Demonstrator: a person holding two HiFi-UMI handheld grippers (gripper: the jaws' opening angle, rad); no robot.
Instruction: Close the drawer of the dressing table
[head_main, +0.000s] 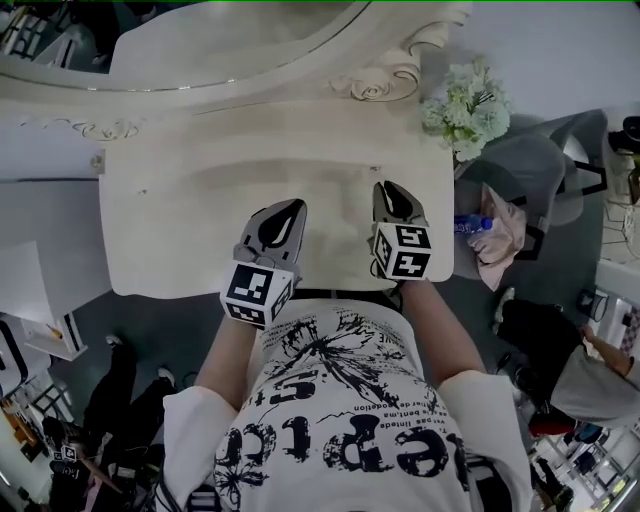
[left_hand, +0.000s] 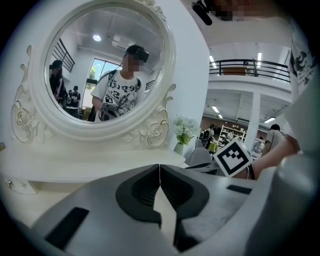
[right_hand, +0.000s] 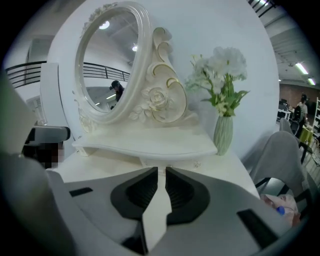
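The cream dressing table (head_main: 190, 200) lies below me, its oval mirror (head_main: 200, 35) at the back. No drawer front shows from the head view; the top's front edge hides whatever is under it. Both grippers hover over the front half of the top, side by side. My left gripper (head_main: 291, 206) has its tips touching and holds nothing; its own view shows the jaws (left_hand: 159, 167) meeting in front of the mirror (left_hand: 107, 65). A narrow gap stands between the tips of my right gripper (head_main: 392, 187), which points at the raised shelf, and nothing sits in that gap (right_hand: 161, 170).
A pale green vase of white flowers (head_main: 465, 105) (right_hand: 223, 131) stands on the table's back right corner. Right of the table stands a grey chair (head_main: 545, 165) with a pink cloth and a blue bottle (head_main: 470, 224). A white cabinet (head_main: 40, 260) sits left. People stand at the lower corners.
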